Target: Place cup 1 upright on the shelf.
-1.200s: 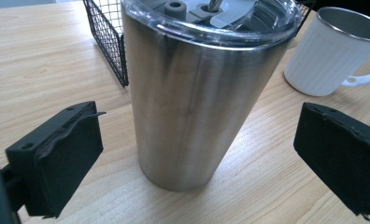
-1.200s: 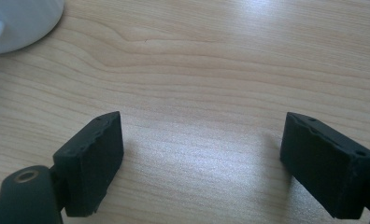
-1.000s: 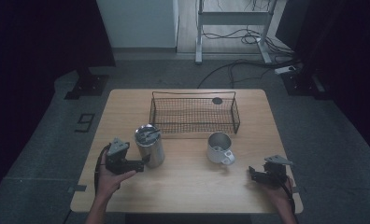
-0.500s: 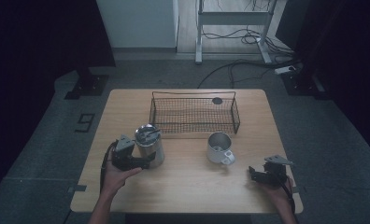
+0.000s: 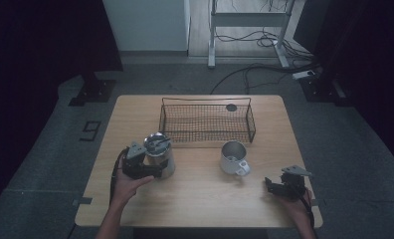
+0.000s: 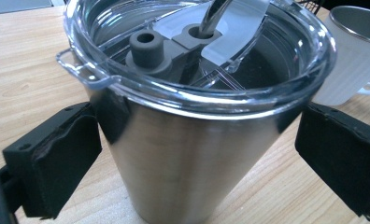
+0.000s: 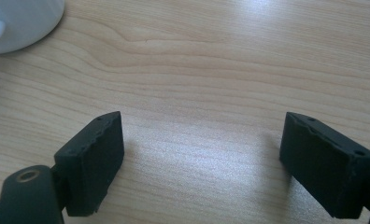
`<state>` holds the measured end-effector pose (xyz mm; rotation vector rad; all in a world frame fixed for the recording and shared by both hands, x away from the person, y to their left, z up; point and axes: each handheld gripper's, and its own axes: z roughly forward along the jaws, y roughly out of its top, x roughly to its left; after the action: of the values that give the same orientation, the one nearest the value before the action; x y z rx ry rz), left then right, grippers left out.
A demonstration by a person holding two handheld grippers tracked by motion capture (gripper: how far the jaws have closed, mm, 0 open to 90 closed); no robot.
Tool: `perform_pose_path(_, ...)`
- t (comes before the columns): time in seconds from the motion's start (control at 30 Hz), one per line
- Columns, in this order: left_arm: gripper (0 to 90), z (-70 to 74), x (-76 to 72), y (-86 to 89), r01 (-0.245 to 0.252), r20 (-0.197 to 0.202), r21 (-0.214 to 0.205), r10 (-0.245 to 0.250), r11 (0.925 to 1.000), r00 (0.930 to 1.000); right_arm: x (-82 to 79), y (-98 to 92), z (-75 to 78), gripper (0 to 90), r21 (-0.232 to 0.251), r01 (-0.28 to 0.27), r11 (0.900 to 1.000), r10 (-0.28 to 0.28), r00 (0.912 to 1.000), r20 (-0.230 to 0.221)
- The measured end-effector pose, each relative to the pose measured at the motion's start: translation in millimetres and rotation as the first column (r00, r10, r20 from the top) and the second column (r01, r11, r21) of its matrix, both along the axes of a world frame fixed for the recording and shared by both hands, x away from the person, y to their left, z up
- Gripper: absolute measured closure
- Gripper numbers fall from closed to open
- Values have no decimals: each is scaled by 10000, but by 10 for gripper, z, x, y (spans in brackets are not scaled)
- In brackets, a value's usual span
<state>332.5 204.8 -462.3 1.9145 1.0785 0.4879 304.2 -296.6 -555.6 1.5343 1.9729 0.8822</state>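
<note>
1. High view: steel tumbler (image 5: 160,157) is seen upright on the bench (image 5: 200,209), left of centre, in front of the wire basket (image 5: 207,121). Left gripper (image 5: 143,167) is placed against its near side; right gripper (image 5: 279,186) is rested at the near right corner. White mug (image 5: 233,158) is seen between them.
2. Left gripper view: jaws are spread either side of the tumbler (image 6: 197,140), pads not seen touching it. Clear lid (image 6: 197,51) is fitted.
3. Right gripper view: jaws are spread over bare bench (image 7: 211,70), nothing pinched.

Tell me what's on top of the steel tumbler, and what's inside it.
A clear plastic lid with a dark slider piece caps the steel tumbler, standing between the left gripper jaws. A metal straw enters through the lid. The contents below are hidden.
</note>
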Motion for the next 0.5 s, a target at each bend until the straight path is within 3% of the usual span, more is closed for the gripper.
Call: perform_pose_path(0.5, 9, -85, 117, -78, -179, 276, 217, 173, 9996, 9995, 0, 1, 0, 140, 22, -17, 10000, 17, 10000, 14)
